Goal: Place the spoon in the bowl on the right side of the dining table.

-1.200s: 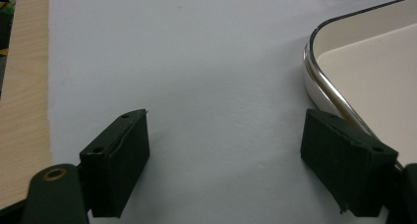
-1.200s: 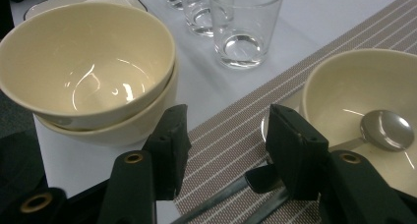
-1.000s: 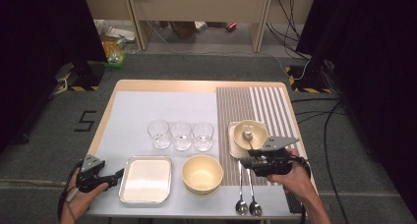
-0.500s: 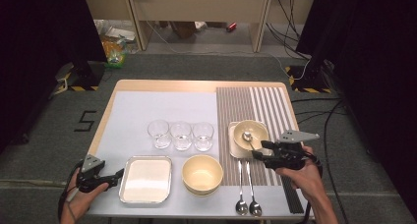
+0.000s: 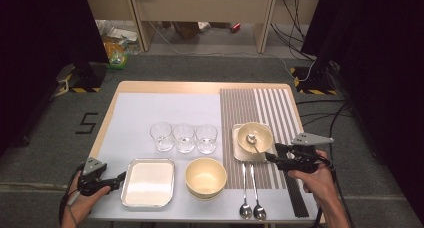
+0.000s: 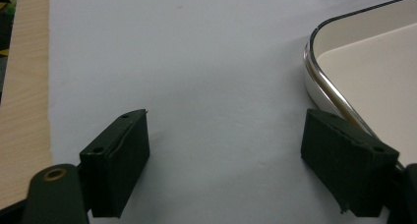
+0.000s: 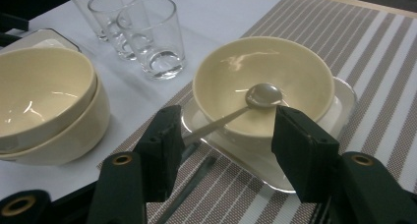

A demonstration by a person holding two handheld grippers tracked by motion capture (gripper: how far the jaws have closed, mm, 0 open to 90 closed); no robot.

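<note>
The spoon (image 7: pixel 231 117) lies in the small bowl (image 5: pixel 255 136), its handle over the rim toward the right claw (image 5: pixel 270 157), which is open and holds nothing. The spoon looks thin, stiff, light and slippery; the handle end is the best place to grip. The left claw (image 6: pixel 236 160), far left of the bowl, is wide and empty.

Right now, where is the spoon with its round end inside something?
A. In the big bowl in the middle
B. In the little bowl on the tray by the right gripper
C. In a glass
B: the spoon rests in the little bowl in front of the right gripper.
</note>
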